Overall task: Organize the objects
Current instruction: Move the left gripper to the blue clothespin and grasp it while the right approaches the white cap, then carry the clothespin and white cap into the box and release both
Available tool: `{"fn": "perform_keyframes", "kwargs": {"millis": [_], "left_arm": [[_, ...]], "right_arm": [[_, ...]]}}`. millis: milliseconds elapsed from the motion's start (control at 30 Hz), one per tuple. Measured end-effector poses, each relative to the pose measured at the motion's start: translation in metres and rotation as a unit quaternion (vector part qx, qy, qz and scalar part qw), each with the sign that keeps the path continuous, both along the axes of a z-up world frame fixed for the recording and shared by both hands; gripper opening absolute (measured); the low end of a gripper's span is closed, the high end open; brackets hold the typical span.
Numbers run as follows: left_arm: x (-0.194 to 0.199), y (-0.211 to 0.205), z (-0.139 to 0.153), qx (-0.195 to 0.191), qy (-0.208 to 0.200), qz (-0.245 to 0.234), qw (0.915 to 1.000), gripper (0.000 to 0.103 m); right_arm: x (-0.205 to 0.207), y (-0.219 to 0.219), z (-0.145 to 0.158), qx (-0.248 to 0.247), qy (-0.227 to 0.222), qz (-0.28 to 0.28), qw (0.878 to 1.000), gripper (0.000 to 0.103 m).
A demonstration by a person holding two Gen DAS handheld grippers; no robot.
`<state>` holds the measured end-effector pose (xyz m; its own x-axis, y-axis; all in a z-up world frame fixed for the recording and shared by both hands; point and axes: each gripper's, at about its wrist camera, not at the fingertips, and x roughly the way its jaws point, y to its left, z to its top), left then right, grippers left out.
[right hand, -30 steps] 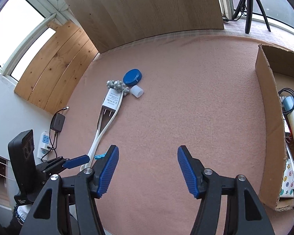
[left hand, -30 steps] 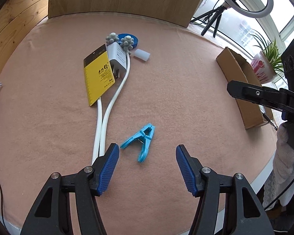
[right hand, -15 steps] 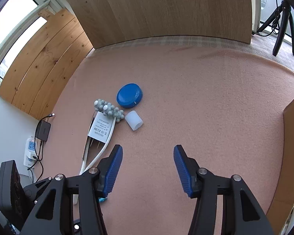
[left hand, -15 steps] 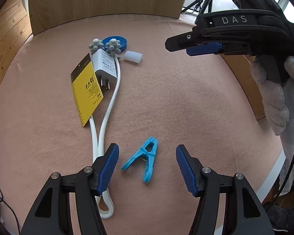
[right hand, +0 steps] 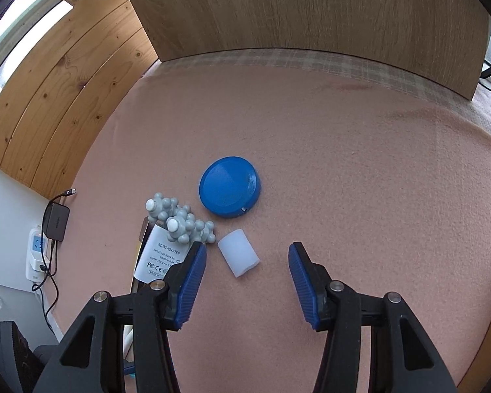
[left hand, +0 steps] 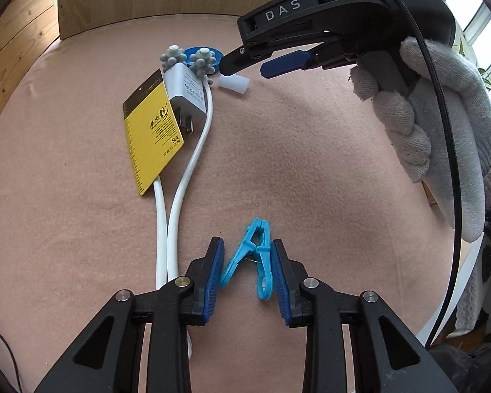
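A light blue clothespin (left hand: pixel 253 255) lies on the pink cloth between the pads of my left gripper (left hand: pixel 247 273), which is closed onto its handles. My right gripper (right hand: pixel 247 267) is open, with a small white cylinder (right hand: pixel 238 257) lying between its fingers, nearer the left one. In the left wrist view the right gripper (left hand: pixel 271 62) hovers just above that cylinder (left hand: pixel 234 84). A blue round lid (right hand: pixel 229 191), a white adapter (right hand: pixel 162 257) and a grey knobbed massager (right hand: pixel 180 222) lie close by.
A yellow card (left hand: pixel 152 131) lies beside the adapter (left hand: pixel 186 95). The massager's two white handles (left hand: pixel 176 203) run toward the left gripper. A wooden board (right hand: pixel 294 9) stands at the back. A power strip with a charger (right hand: pixel 45 239) sits off the table's left edge.
My left gripper has moved forward and closed around the clothespin. My right gripper has moved left and down until the white cylinder lies between its fingers.
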<state>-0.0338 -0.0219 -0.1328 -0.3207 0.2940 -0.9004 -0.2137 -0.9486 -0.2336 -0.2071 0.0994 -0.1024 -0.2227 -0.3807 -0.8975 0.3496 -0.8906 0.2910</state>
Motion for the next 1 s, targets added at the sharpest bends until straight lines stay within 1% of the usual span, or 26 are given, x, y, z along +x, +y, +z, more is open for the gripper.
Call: {"fn": "perform_keyframes", "kwargs": {"millis": [100, 167, 267, 333, 433, 733, 867, 1000], "left_arm": [[0.000, 0.000, 0.000, 0.003, 0.001, 0.002, 1.0000, 0.031], [-0.001, -0.001, 0.000, 0.009, 0.000, 0.008, 0.9999, 0.031], [-0.003, 0.000, -0.001, 0.014, 0.001, 0.013, 0.9998, 0.031], [-0.002, 0.001, -0.001, 0.016, 0.002, 0.015, 0.9998, 0.031], [-0.002, 0.000, -0.001, 0.026, 0.001, 0.023, 0.9994, 0.031], [-0.005, 0.005, 0.000, 0.039, -0.005, 0.037, 0.9985, 0.030], [-0.005, 0.006, 0.003, 0.043, -0.003, 0.043, 0.9981, 0.030], [-0.004, 0.005, 0.006, 0.053, -0.003, 0.056, 0.9970, 0.030]], "right_arm": [[-0.002, -0.009, -0.007, 0.010, -0.006, 0.011, 1.000, 0.040], [-0.003, -0.013, -0.010, 0.016, -0.008, 0.015, 1.000, 0.038], [-0.005, -0.018, -0.011, 0.029, 0.002, 0.023, 0.999, 0.036], [-0.004, -0.021, -0.010, 0.035, 0.004, 0.030, 0.999, 0.030], [-0.001, -0.021, -0.011, 0.035, 0.001, 0.038, 0.999, 0.023], [0.016, -0.024, -0.006, 0.059, 0.023, 0.057, 0.996, 0.009], [0.025, -0.014, -0.004, 0.044, 0.020, 0.045, 0.998, 0.007], [0.035, 0.002, -0.001, 0.023, 0.013, 0.022, 0.999, 0.007]]}}
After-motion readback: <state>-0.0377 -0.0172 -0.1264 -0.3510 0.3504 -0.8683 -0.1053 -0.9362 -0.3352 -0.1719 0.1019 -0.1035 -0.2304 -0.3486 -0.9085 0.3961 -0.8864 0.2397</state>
